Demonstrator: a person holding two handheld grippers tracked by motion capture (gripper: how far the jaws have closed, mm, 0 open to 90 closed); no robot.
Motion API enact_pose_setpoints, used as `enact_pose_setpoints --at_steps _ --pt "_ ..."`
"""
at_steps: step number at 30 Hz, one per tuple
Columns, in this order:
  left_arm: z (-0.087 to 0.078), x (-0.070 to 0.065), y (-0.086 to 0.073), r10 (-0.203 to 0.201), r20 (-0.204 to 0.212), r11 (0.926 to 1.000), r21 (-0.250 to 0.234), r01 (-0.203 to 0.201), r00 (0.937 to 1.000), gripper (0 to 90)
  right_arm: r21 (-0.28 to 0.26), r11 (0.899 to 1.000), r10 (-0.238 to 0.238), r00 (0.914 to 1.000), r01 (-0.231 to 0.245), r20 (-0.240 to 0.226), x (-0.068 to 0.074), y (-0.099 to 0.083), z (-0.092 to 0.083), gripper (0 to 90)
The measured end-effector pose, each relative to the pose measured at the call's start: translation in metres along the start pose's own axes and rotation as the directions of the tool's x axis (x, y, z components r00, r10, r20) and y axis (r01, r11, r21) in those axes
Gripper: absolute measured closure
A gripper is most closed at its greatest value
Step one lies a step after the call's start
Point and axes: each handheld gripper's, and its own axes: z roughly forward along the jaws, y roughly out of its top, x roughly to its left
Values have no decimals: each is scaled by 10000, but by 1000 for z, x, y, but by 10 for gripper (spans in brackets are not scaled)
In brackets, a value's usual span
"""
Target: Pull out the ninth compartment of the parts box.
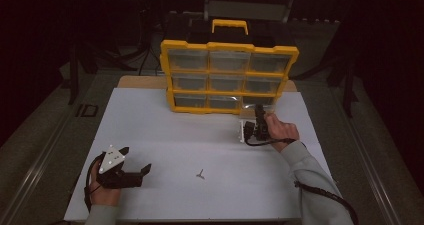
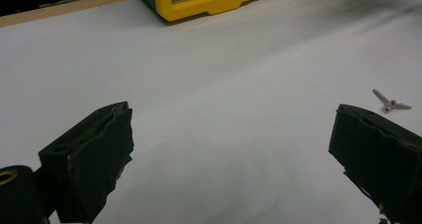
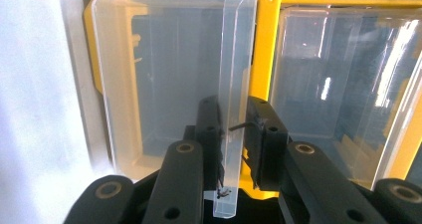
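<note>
A yellow organizer (image 1: pixel 227 47) with clear drawers stands upright at the back of the white sheet. My right gripper (image 1: pixel 259 112) is at its bottom right drawer (image 1: pixel 257 101). In the right gripper view the jaws of that gripper (image 3: pixel 233 119) are shut on the drawer's clear front lip (image 3: pixel 238 45), with the drawer's box (image 3: pixel 159 74) beyond and the yellow frame (image 3: pixel 266 45) beside it. My left gripper (image 1: pixel 136 158) rests at the front left of the sheet, open, with nothing between its jaws (image 2: pixel 231 129). A couple of small screws (image 1: pixel 200 174) lie crossed on the sheet, to the right of the left gripper (image 2: pixel 390 103).
The white sheet (image 1: pixel 200 135) covers a wooden table whose edge shows behind the organizer (image 2: pixel 209 5). The floor around is dark, with black stands and a chair behind the table.
</note>
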Motion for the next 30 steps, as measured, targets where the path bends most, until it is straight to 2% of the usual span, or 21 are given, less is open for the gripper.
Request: enact_pose_setpoints --at_steps 30 --pt "0 0 0 -22 -7 10000 -6 22 10000 41 -247 9996 -107 9999 104 -122 2 -4 -21 771"
